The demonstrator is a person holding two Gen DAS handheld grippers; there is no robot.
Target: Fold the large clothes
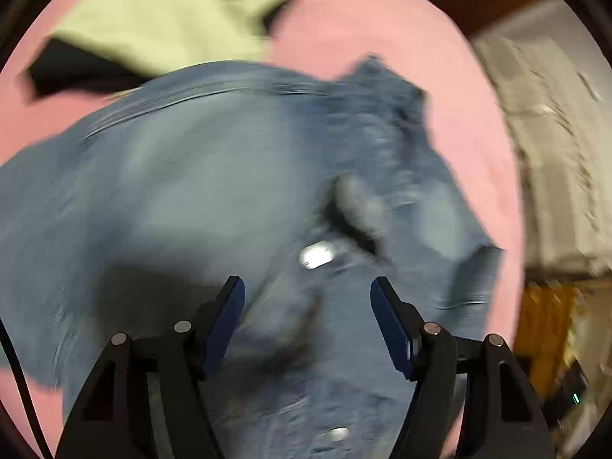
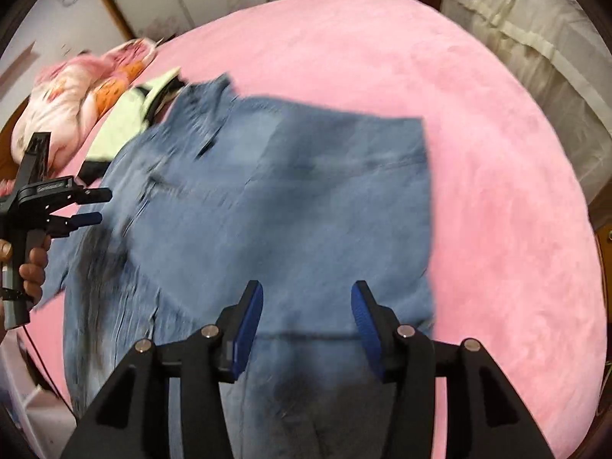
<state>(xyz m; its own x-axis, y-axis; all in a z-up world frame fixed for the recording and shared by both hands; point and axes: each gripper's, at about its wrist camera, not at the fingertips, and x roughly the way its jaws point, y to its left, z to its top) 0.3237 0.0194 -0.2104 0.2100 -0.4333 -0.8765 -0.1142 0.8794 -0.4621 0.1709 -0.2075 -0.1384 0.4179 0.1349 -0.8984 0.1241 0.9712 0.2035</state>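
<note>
A large blue denim shirt lies spread on the pink bed, partly folded, with its collar toward the far left. In the left wrist view the shirt fills the frame, blurred, with a metal button showing. My left gripper is open and empty above the shirt's button placket; it also shows in the right wrist view at the shirt's left edge. My right gripper is open and empty above the shirt's near hem.
A pale green and black garment lies beyond the shirt; it shows in the right wrist view too. A pink floral quilt is bunched at the far left. A beige covered piece of furniture stands past the bed's right side.
</note>
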